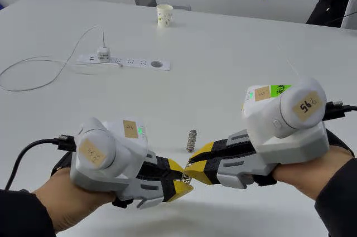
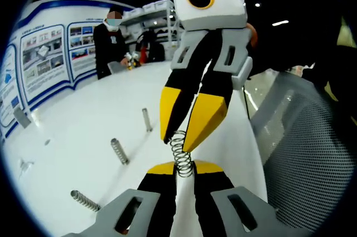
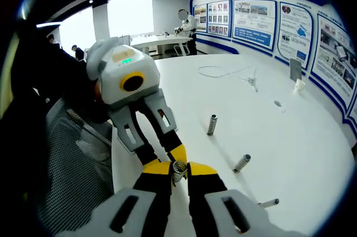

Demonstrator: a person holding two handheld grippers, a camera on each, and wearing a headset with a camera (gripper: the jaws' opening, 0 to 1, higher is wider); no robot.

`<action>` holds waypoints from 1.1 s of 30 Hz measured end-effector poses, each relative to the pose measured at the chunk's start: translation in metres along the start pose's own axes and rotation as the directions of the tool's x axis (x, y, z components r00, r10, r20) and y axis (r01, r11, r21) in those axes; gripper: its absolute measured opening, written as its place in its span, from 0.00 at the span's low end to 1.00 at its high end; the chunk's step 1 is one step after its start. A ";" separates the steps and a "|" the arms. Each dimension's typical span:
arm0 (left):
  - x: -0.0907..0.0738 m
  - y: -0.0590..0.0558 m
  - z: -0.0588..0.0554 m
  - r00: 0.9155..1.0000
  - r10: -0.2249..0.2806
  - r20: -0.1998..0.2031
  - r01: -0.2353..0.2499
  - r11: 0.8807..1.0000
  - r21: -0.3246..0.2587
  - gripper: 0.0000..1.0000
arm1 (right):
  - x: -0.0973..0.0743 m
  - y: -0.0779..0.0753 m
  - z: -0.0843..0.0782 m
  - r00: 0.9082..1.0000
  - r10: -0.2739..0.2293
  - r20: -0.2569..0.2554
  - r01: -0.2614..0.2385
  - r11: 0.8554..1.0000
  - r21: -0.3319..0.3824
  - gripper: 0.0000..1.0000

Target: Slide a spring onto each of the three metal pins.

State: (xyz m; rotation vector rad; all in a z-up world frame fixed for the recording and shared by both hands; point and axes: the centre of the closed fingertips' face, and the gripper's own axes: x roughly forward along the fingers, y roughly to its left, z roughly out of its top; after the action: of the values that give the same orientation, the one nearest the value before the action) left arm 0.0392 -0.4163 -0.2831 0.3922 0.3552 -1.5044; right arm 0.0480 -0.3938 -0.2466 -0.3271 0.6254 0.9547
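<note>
Both claws pinched on one spring (image 2: 180, 149) over the table (image 1: 223, 53): left claw (image 1: 183, 181), right claw (image 1: 191, 168). Right's sticker (image 1: 308, 105) reads "56", rest unclear. Paper cup (image 1: 164, 15) at back, contents hidden.

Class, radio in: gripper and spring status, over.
Left gripper, right gripper both shut on one spring. Two sprung pins, one bare pin. Nothing blocking.

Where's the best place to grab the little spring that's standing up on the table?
Probably its middle coils, coming in level from the side. The standing spring is thin and upright, so a gripper with one jaw on each side of the coils could pinch it steady. Pushing down from the top might tip or squash it.
</note>
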 end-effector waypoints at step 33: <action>-0.002 0.002 0.004 0.999 0.003 0.042 0.000 0.997 -0.075 0.10 | 0.002 0.002 0.002 1.000 -0.005 0.029 0.005 1.000 -0.006 0.12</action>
State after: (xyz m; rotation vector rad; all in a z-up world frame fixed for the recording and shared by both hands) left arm 0.0412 -0.4162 -0.2784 0.3015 0.3769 -1.4908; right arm 0.0477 -0.3903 -0.2457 -0.3194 0.5953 0.9546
